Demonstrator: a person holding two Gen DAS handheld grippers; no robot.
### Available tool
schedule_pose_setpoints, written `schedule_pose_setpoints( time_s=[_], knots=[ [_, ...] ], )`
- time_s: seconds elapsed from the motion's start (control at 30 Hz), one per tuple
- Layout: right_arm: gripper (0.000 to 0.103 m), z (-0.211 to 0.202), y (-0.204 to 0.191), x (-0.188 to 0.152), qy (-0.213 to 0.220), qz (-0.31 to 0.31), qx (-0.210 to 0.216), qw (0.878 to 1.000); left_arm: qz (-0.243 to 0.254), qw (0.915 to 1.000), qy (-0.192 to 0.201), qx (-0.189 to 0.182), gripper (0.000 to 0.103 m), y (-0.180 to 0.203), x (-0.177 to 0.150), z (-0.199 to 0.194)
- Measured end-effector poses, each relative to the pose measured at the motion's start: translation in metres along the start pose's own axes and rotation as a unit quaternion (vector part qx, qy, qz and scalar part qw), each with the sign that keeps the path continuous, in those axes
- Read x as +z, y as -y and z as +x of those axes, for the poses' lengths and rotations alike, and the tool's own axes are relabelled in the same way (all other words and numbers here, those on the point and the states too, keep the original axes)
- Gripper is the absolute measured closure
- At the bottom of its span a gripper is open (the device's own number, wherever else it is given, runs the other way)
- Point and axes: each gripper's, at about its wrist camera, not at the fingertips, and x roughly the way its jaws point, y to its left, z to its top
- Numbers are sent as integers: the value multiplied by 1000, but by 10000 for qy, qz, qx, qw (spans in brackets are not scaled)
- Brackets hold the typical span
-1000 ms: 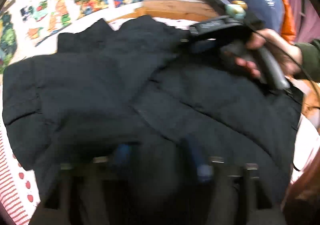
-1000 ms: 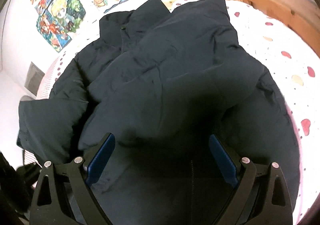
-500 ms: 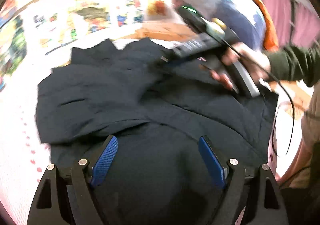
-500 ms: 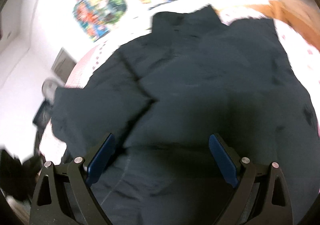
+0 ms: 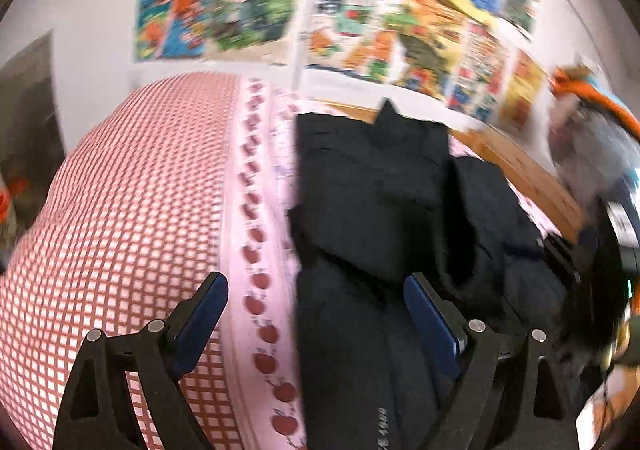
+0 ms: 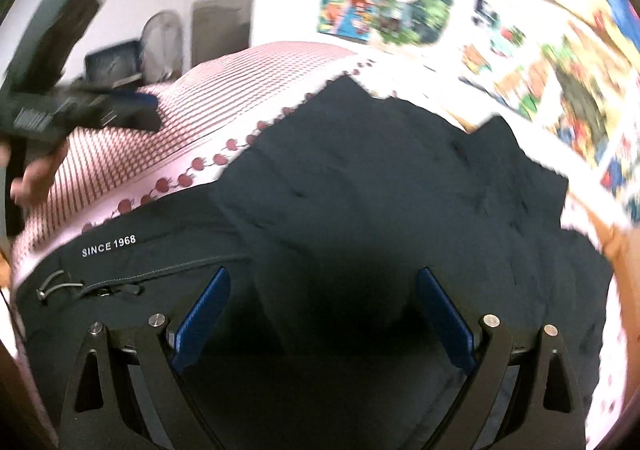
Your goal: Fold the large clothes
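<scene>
A black puffer jacket (image 6: 380,210) lies spread across the bed (image 5: 132,210), on its pink apple-print cover beside the red-checked part, under a wall of bright posters (image 5: 360,30). The right claw (image 6: 324,314) hangs over the jacket, jaws wide and empty. The left claw (image 5: 316,314) straddles the jacket's edge, jaws just opened wider, gripping nothing.

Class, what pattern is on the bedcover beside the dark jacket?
Red-and-white check bedcover, with a border of red apples; clearest in the left wrist view.
</scene>
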Motion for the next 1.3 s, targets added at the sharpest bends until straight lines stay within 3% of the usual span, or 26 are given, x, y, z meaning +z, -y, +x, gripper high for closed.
schedule_pose_setpoints(
  time_s=[0.17,0.23,0.3,0.4,0.53,0.73,1.03,1.17,1.2,1.3],
  knots=[
    [11,18,-24,12,-208,-490,-701,9961,-496,9983,-292,-13,14,-20,0,20],
    [11,18,-24,15,-216,-413,-965,9942,-569,9976,-382,-48,14,-21,0,26],
    [13,8,-13,15,-58,-129,-908,9958,-591,9973,-431,-57,14,-16,-2,30],
    [34,-11,6,12,116,450,-585,9972,-468,9978,-467,-41,14,-7,-3,35],
    [64,-32,31,1,330,1006,-592,9926,-204,9986,-469,99,14,10,-1,41],
    [83,-57,80,-32,374,1621,-858,9823,-36,9987,-429,260,14,30,16,57],
    [85,-86,150,-53,671,2028,-1630,9632,208,9981,-267,521,14,70,42,88],
    [84,-65,179,-74,379,2386,-1666,9560,480,9950,-387,789,14,83,38,109],
    [83,-54,188,-83,186,2522,-1590,9543,522,9941,-437,846,14,84,36,114],
    [62,-33,209,-107,-349,2895,-1624,9427,576,9909,-709,989,14,85,29,129]
  ],
)
